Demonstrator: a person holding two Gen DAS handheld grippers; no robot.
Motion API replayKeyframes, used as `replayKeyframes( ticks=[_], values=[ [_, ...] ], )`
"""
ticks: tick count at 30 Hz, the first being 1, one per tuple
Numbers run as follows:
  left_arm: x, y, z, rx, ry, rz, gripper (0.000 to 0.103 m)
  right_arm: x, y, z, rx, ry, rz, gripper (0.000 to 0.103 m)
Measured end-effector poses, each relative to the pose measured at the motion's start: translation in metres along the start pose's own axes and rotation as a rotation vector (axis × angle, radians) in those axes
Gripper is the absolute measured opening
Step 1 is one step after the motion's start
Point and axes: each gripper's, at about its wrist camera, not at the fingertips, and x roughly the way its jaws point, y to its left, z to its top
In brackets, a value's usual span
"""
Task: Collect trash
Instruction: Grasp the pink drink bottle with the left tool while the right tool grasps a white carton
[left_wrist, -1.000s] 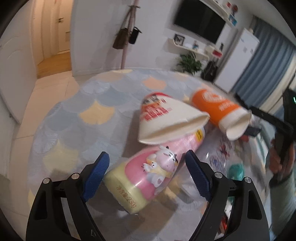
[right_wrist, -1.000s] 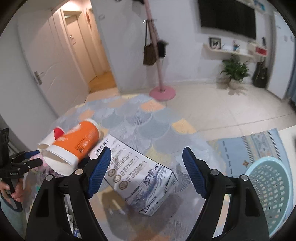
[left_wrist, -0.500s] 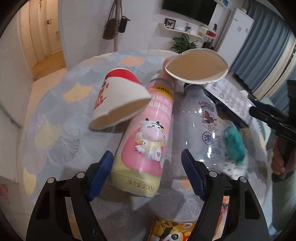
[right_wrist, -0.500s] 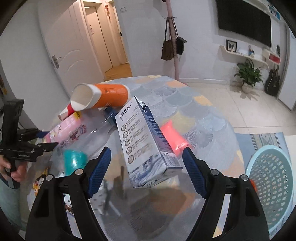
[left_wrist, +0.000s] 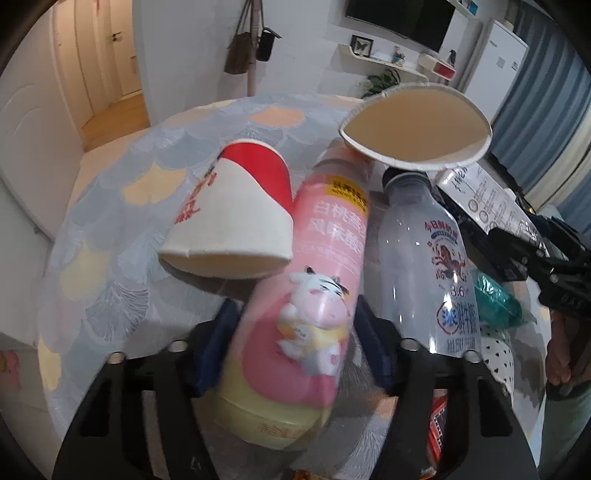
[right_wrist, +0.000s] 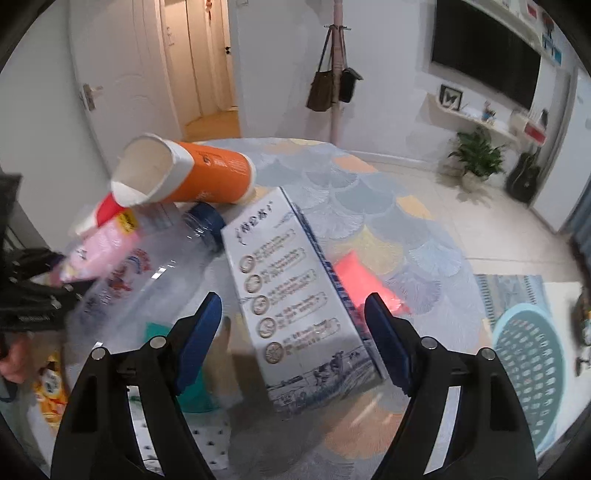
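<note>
On a round table (right_wrist: 369, 192), the left gripper (left_wrist: 295, 328), its jaws just closing, clasps the pink bottle (left_wrist: 314, 295) lying beside a clear bottle (left_wrist: 436, 258). The right gripper (right_wrist: 293, 317) stands wide apart astride a milk carton (right_wrist: 295, 295), pads clear.

Pink-and-yellow bottle (left_wrist: 295, 317), orange cup (right_wrist: 207, 173), scalloped pastel tablecloth (left_wrist: 110, 258)
</note>
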Motion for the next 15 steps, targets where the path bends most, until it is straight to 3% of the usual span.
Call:
replayKeyframes(
  ticks=[5,12,15],
  values=[
    [-0.006,0.0,-0.003,-0.035,-0.03,-0.042,0.049,0.0,0.006,-0.005,-0.045,-0.006,-0.076,0.076],
    [-0.025,-0.005,-0.016,-0.075,-0.08,-0.114,0.048,0.0,0.018,-0.009,-0.101,-0.016,-0.138,0.075],
    [-0.037,-0.006,-0.022,-0.079,-0.106,-0.136,0.048,-0.001,0.018,-0.011,-0.112,-0.016,-0.134,0.061]
  ],
)
